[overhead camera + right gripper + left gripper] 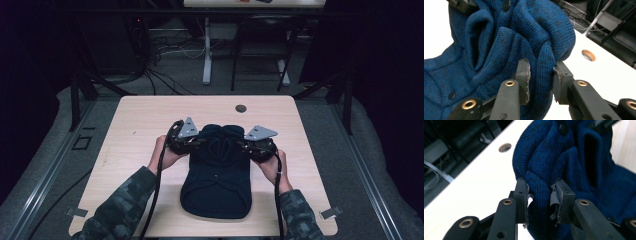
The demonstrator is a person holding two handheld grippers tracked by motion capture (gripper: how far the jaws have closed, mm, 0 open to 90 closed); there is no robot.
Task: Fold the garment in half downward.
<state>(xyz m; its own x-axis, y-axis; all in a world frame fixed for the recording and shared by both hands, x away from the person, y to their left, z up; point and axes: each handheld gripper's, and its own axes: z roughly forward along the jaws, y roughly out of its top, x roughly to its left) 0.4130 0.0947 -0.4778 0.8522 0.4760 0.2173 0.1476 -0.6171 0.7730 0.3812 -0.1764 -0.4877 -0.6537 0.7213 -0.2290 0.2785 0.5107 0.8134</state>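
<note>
— where the high view goes dark past the far edge of the surface (140, 120), can you make anything out?

— only table legs and loose cables on the floor, dim. the person's arms are cut off at the bottom edge, so just camouflage sleeves (125, 200) and hands. the sweater looks almost black from up there; its knit and colour are hard to read.

— and from the claw cameras?

— there it is a deep blue knitted sweater (574, 165), thick ribbed wool, bunched into tall folds at its far end, with a dark button (563, 128) near the top of the bunch. another button shows lower on the flat part in the right gripper view. the ends of the garment run out of both close views.

— where does it lie?

— on the middle of the surface, lengthwise toward the person, the near part flat and rounded, the far part gathered up. the round hole (241, 108) in the surface sits just beyond the sweater's far end.

— and the claws against the sweater?

— the left claw (540, 195) is at the sweater's left side near the bunched end, jaws narrowed on a fold of knit. the right claw (541, 75) is at the sweater's right side, directly across, jaws likewise pinching a thick fold. the pad rubber on the left claw looks torn and ragged.
</note>
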